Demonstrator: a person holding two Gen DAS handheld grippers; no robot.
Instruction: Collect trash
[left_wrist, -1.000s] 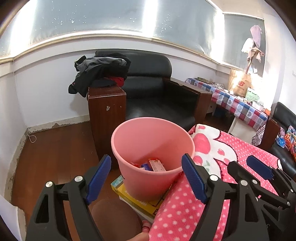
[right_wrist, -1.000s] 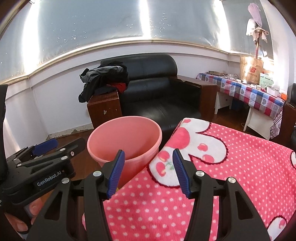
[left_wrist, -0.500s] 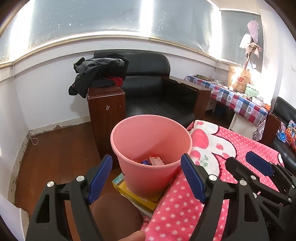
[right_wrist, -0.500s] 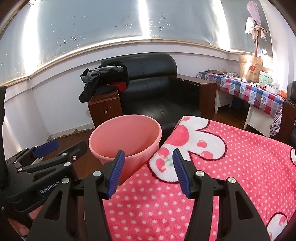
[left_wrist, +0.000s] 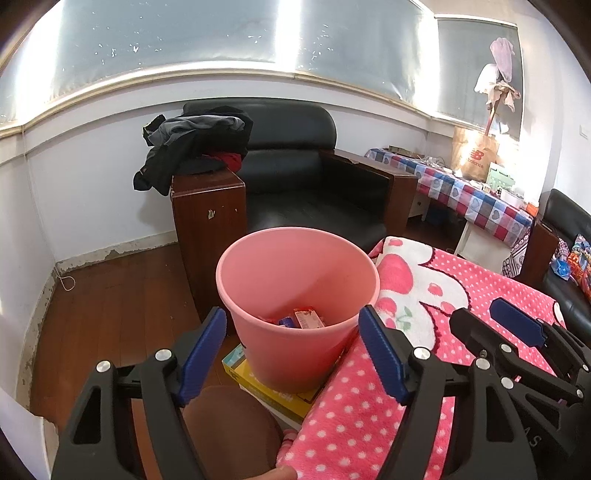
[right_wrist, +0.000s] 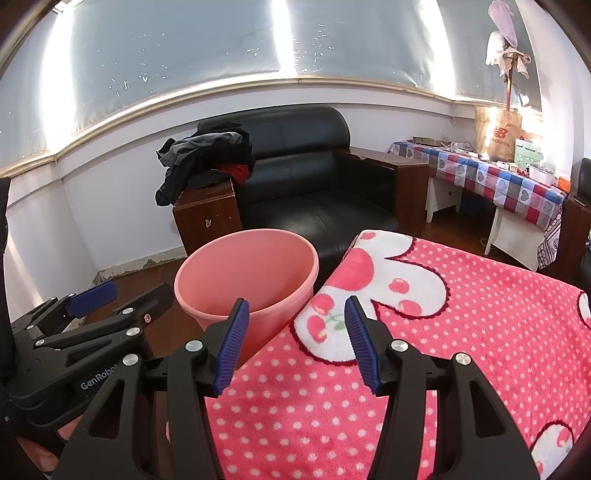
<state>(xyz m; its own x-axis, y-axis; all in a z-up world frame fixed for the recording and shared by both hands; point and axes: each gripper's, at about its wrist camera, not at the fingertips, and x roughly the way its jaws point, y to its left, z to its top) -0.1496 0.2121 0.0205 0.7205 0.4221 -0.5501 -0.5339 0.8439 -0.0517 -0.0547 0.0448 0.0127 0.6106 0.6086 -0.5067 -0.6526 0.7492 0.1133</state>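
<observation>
Pink bin (left_wrist: 297, 291) sits at the worktop's (right_wrist: 461, 332) left edge, wrappers (left_wrist: 304, 318) inside; left hand-held gripper (left_wrist: 293, 350) and right hand-held gripper (right_wrist: 295, 343) both spread, empty.

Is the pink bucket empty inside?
No, the left wrist view shows small packets lying at the bottom of the pink bucket.

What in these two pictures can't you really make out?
- Trash in the pink bin: left view shows only a few wrappers, near wall hides the rest; unseen in right view.
- Yellow box under the bin: mostly covered.
- Items on the checkered table: too small.
</observation>
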